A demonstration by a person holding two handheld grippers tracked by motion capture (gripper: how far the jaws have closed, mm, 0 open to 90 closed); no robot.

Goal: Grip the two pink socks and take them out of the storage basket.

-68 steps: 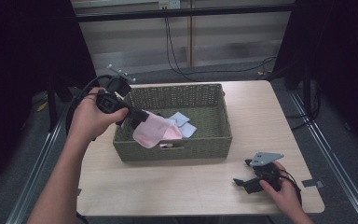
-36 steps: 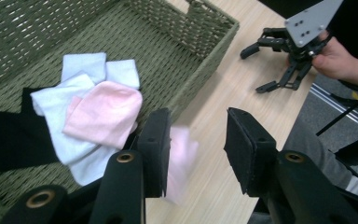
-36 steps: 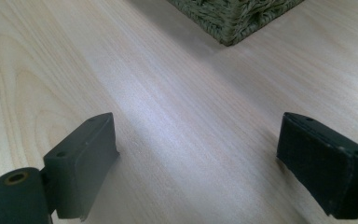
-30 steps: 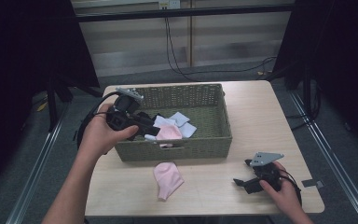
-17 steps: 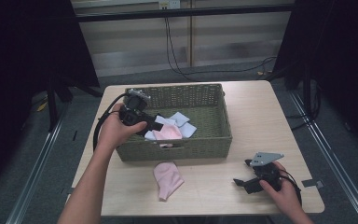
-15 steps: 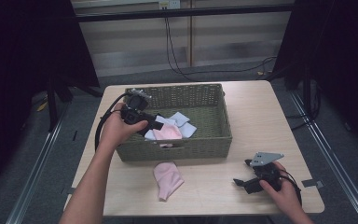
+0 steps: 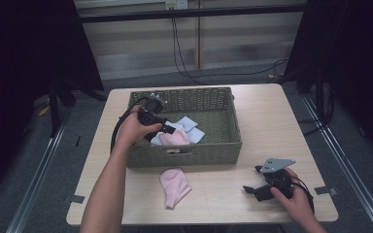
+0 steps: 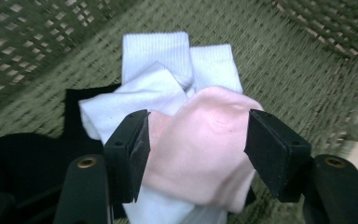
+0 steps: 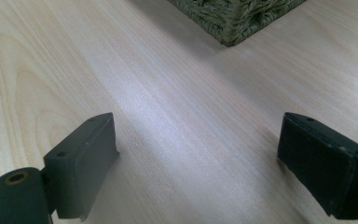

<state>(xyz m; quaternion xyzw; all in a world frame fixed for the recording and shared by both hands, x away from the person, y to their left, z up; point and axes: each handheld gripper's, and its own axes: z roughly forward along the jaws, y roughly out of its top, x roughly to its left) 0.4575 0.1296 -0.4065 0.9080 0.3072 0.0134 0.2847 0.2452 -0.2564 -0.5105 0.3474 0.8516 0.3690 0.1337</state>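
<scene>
Pink sock (image 8: 200, 149) btwn left tool (image 8: 193, 144) jaws, long axis along them.

The pale wooden table (image 7: 272, 121) carries a green woven basket (image 7: 187, 155) toward its twelve o'clock half, a pink sock (image 7: 174, 186) lying flat at six o'clock just before the basket, and the right gripper (image 7: 260, 190) resting near four o'clock.
</scene>
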